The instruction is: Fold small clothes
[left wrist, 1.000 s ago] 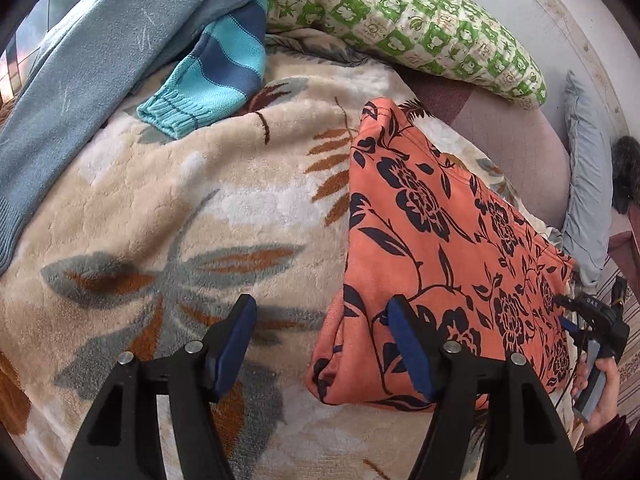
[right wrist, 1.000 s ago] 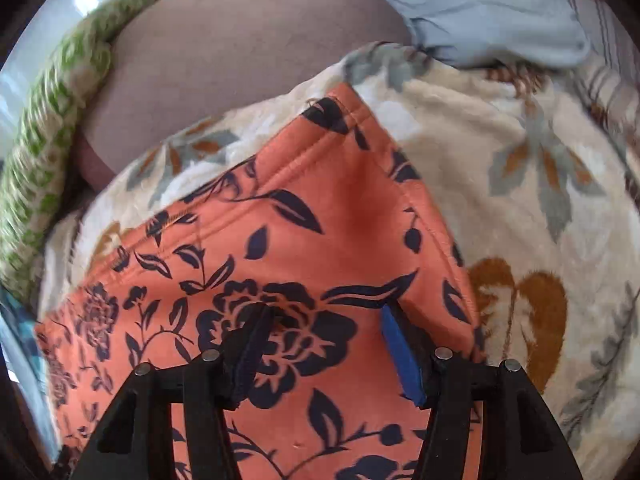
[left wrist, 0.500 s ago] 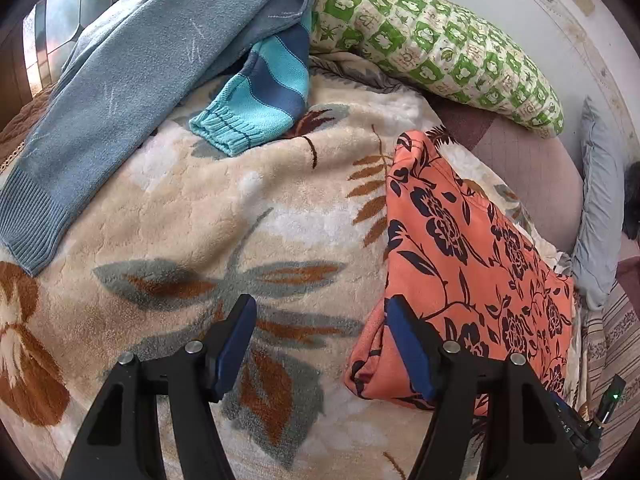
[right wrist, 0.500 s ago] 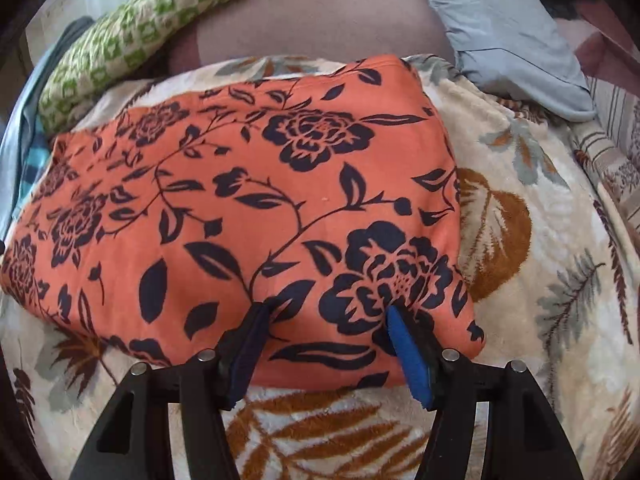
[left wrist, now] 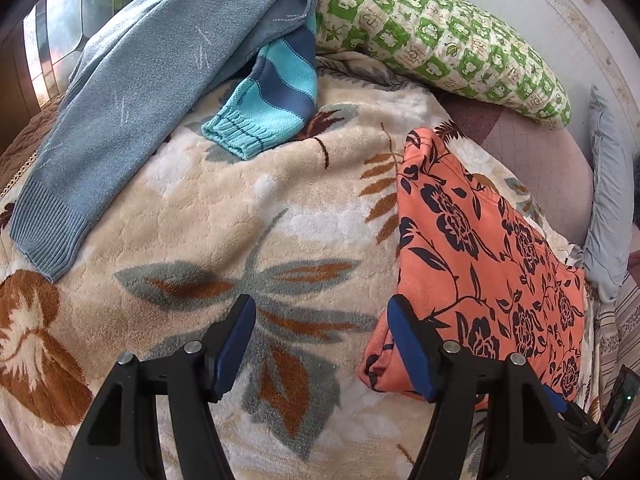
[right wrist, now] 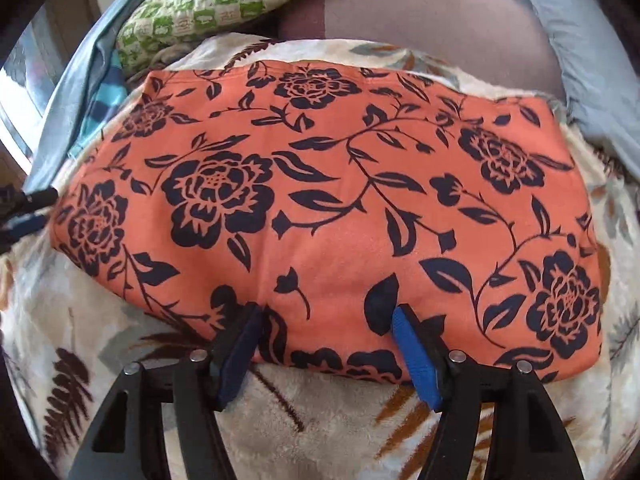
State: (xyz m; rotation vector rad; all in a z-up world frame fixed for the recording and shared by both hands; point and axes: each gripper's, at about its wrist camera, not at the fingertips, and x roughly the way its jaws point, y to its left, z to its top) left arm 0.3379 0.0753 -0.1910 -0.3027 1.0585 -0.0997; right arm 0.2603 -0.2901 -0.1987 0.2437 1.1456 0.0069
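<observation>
Across the whole lower frame of both views runs one floral blanket (left wrist: 208,216) on the bed. Upper left of the left view I count one grey-blue sweater (left wrist: 132,80), with one striped sleeve (left wrist: 276,100) poking out beneath it, and one green pillow (left wrist: 440,36) at upper right. My task piece, one orange garment (right wrist: 320,200), lies folded flat mid-frame in the right view. It looks light, soft and floppy, so I judge a pinch at a corner or folded edge holds best. My left gripper (left wrist: 320,344) is released over bare blanket; my right gripper (right wrist: 324,344) is released, jaws straddling the near edge, grasping nothing.
</observation>
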